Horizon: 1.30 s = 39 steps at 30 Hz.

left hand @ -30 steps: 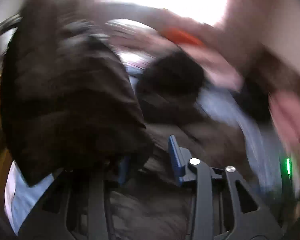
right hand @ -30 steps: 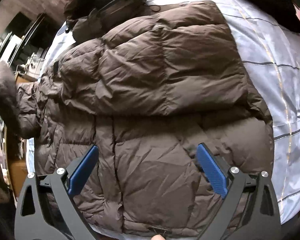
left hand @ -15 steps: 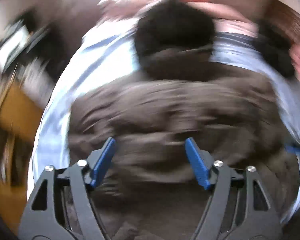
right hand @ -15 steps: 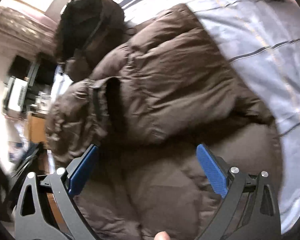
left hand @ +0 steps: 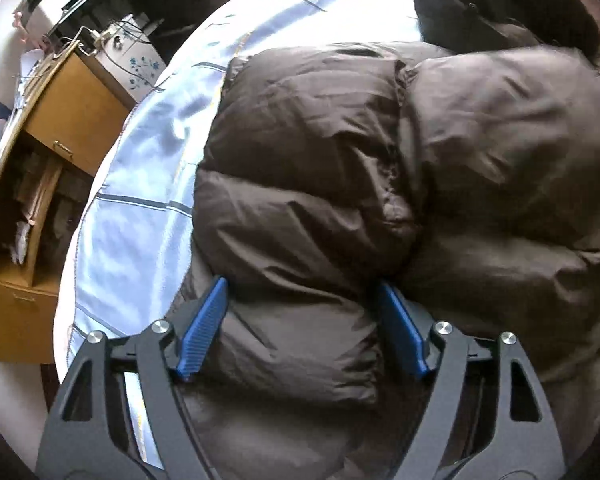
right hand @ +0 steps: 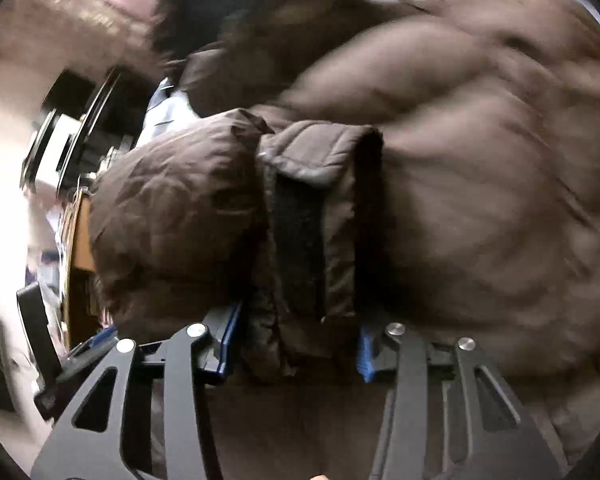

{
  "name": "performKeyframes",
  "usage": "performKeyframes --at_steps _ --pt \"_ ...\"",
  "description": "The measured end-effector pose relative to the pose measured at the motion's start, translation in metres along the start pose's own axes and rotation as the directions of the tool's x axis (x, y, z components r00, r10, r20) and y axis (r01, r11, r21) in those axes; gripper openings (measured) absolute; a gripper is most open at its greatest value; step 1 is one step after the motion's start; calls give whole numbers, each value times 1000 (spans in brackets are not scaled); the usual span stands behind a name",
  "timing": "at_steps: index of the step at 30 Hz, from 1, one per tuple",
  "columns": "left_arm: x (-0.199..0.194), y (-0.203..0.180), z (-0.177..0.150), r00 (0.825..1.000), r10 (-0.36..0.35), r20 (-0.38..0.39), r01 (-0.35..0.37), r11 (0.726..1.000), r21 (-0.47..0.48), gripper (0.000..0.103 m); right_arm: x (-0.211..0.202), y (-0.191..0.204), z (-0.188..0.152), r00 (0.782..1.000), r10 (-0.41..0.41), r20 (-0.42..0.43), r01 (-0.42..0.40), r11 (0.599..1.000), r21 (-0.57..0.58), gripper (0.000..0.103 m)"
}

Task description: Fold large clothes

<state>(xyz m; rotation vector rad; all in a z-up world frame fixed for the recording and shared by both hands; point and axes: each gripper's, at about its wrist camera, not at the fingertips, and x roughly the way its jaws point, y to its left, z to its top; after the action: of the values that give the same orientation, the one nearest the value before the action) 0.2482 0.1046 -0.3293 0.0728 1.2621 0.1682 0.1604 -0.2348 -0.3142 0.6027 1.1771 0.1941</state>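
Two claws work one puffy dark-brown quilted down jacket, which lies on the bed's pale blue striped sheet. The left claw is spread wide, straddling a padded fold — the right claw pinches the jacket's sleeve cuff, lifted near its lens.

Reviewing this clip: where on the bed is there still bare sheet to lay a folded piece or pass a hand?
One bare strip: pale blue striped sheet, between the brown puffer jacket and the bed edge facing the wooden cabinet. A smaller patch lies beyond the jacket's top. Right of that, jacket and its dark hood crowd everything.
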Motion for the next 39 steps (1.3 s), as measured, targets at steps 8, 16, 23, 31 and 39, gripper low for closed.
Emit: performKeyframes --at_steps 8,16,23,31,39 --pt "14 29 4 997 78 -22 -79 993 -86 91 10 35 61 945 -298 132 308 949 -63 47" --pt "-32 44 10 993 -6 119 31 976 -213 83 -63 11 41 918 -262 298 247 965 89 67" --pt "-25 16 10 989 -131 68 140 980 -144 44 -36 104 32 971 -1 237 57 971 -231 47" --pt "7 30 7 999 -41 -20 38 989 -145 58 82 105 31 933 -320 166 359 872 -332 42" --pt "-3 42 9 999 -52 5 52 978 -201 58 29 104 19 933 -243 266 329 875 -354 42"
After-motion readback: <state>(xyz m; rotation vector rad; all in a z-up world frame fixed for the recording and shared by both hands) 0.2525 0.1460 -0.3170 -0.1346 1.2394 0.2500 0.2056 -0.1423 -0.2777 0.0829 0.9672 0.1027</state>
